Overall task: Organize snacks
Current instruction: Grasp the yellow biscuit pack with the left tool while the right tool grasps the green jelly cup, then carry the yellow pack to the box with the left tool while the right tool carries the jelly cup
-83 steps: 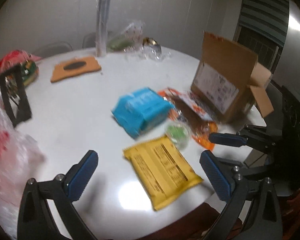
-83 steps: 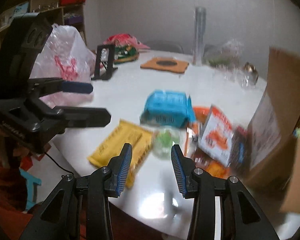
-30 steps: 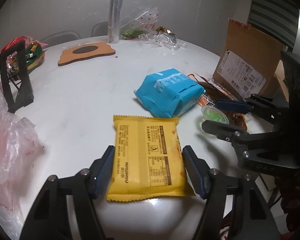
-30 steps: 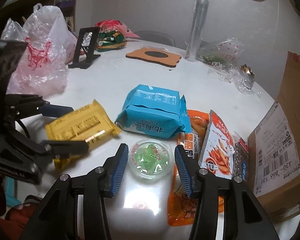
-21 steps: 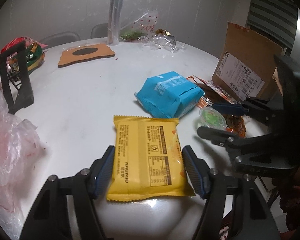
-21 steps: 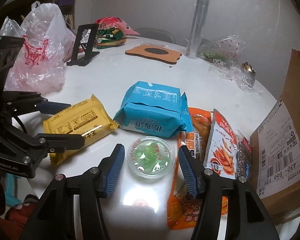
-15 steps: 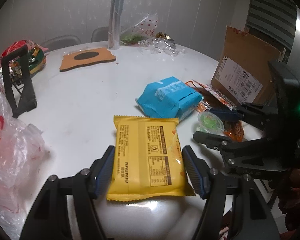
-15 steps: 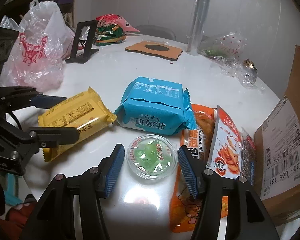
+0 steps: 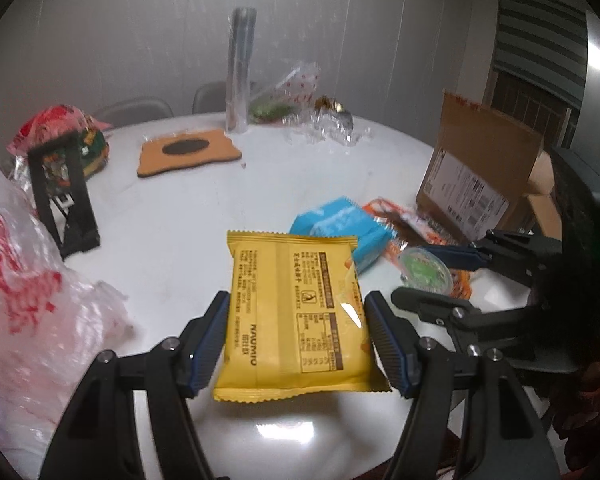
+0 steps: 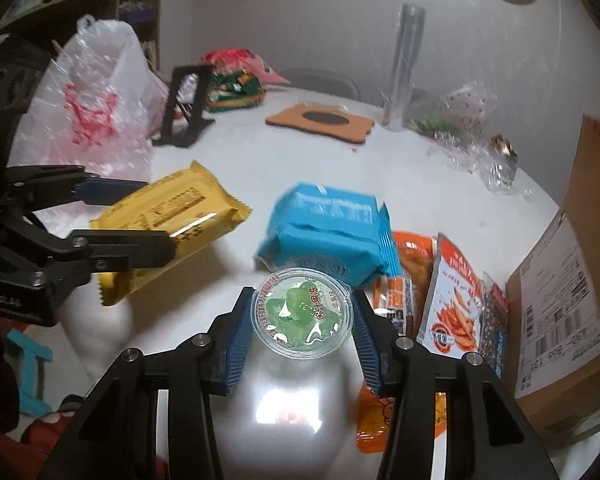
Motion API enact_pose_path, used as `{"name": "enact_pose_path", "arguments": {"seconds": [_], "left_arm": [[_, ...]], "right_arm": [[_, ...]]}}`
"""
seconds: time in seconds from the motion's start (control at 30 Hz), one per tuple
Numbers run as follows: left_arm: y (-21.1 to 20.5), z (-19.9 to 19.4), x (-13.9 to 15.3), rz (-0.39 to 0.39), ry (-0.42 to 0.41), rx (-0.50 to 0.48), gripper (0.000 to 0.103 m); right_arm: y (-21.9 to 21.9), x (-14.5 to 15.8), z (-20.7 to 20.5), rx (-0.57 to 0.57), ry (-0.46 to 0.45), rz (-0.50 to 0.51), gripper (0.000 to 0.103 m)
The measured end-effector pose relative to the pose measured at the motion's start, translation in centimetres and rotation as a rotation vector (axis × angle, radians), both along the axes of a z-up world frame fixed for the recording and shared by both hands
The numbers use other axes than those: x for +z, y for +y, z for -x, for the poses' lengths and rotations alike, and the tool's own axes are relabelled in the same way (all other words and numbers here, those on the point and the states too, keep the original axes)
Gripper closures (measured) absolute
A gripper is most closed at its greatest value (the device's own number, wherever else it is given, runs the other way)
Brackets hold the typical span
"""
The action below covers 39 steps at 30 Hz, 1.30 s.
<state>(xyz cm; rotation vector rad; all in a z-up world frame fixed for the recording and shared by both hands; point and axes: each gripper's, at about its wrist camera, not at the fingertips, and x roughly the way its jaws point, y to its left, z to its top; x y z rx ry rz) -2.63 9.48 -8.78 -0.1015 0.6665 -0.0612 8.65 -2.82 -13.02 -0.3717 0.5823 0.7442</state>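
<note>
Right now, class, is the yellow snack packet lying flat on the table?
No: the yellow packet is held between the left gripper's fingers, raised above the white table with its shadow below.

My feeds are dim, lit from overhead: a white glare patch sits on the glossy table (image 9: 284,432) just ahead of each camera, and a shine streaks the yellow snack packet (image 10: 172,216). Soft shadows fall under the held packet. Motion blur smears the blue packet (image 10: 332,220) and the plastic bag (image 9: 24,300). Fisheye distortion bows the cardboard box (image 10: 572,280), and black vignette fills my corners.
</note>
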Motion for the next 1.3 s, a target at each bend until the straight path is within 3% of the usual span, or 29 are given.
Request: {"name": "enact_pose_path", "arguments": {"seconds": [0.33,0.7,0.83,1.17,1.3], "left_arm": [[-3.1,1.3,7.3,-0.083,-0.157,-0.041,0.038],[-11.7,-1.7,14.6,-0.111,-0.276,-0.237,0.038],[-15.5,-4.6,15.4,-0.112,-0.262,-0.31,0.038],[-24.1,-11.8,14.7,-0.128,-0.166,-0.473,0.038],[-25.7,-14.3,14.1,-0.131,-0.122,-0.464,0.038]], "right_arm": [[-2.8,6.7,4.0,0.033,-0.182,-0.07,0.061],[-11.3,13.2,5.3,-0.095,-0.324,-0.191,0.061],[-14.9,14.0,4.7,-0.185,-0.352,-0.195,0.061],[-23.7,13.4,1.6,-0.362,-0.309,-0.213,0.061],[-26.2,13.2,0.6,-0.387,-0.292,-0.213,0.061]]}}
